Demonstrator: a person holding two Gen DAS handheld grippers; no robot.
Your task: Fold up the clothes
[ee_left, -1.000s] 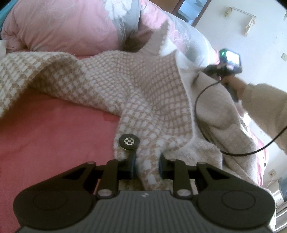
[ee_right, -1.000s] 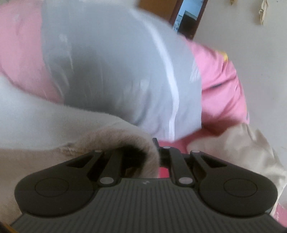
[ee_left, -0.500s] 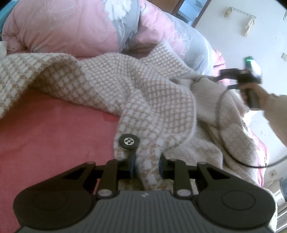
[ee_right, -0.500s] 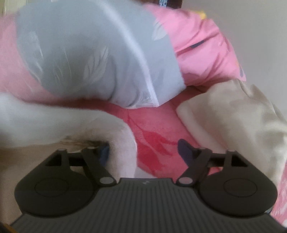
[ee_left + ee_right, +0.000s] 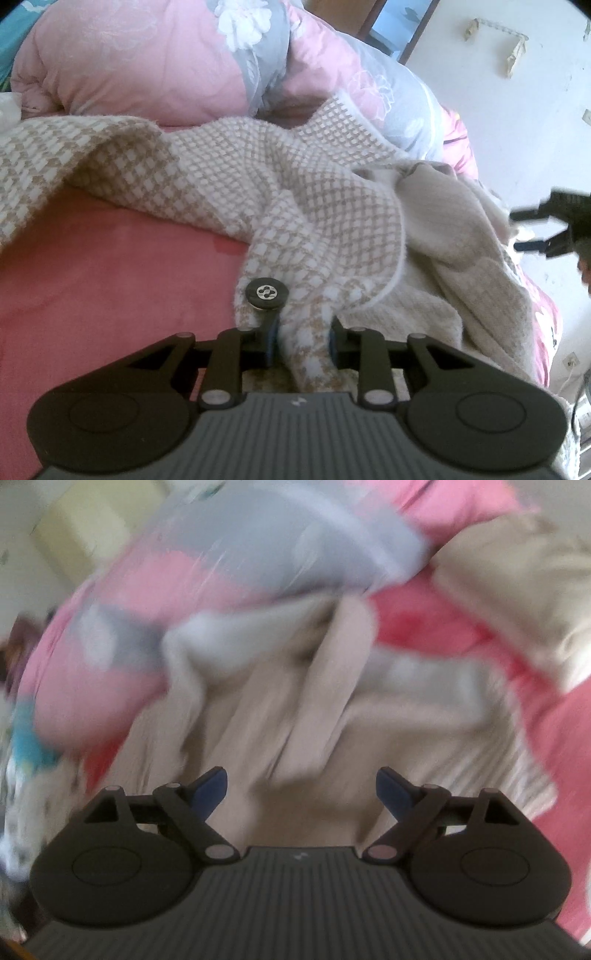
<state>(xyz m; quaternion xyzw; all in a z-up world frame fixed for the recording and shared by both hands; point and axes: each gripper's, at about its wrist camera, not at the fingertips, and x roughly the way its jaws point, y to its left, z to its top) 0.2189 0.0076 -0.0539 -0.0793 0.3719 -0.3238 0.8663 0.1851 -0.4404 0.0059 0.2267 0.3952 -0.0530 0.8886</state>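
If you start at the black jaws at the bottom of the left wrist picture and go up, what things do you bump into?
Left gripper, clamped on the checked sweater → big black button → the sweater's rumpled body → pink and grey flowered quilt → wooden door frame at the very top.

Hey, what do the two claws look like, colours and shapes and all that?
Both look alike: the left claw and right claw have a dark grey ribbed body, two round black housings, black link arms with silver pivot pins, and fingers with blue pads. In the left view, the right claw shows as a blurred black shape.
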